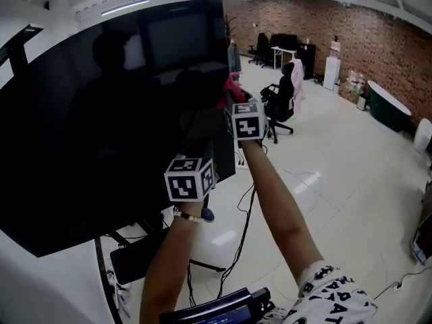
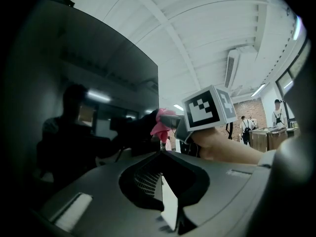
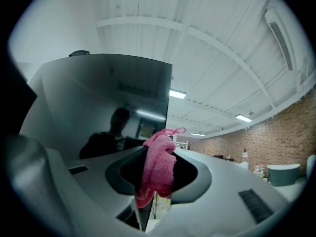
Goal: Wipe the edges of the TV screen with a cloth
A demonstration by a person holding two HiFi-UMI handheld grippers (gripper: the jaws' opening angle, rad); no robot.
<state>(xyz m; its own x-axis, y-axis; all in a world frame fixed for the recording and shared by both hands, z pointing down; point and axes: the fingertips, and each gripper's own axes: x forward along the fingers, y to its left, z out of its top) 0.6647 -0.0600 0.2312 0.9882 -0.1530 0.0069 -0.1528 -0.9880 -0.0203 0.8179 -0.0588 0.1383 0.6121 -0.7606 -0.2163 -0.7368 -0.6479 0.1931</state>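
Right tongs (image 3: pixel 156 194) clamp pink cloth (image 3: pixel 159 167) at TV screen (image 1: pixel 101 127) edge; left tongs (image 2: pixel 163 191) together, empty; head view hides both.

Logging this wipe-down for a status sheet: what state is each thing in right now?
TV screen: off, dark, showing reflections.
pink cloth: bunched, at the TV screen's right edge.
right gripper: shut on the pink cloth.
left gripper: shut, nothing between its jaws.
ceiling lights: on.
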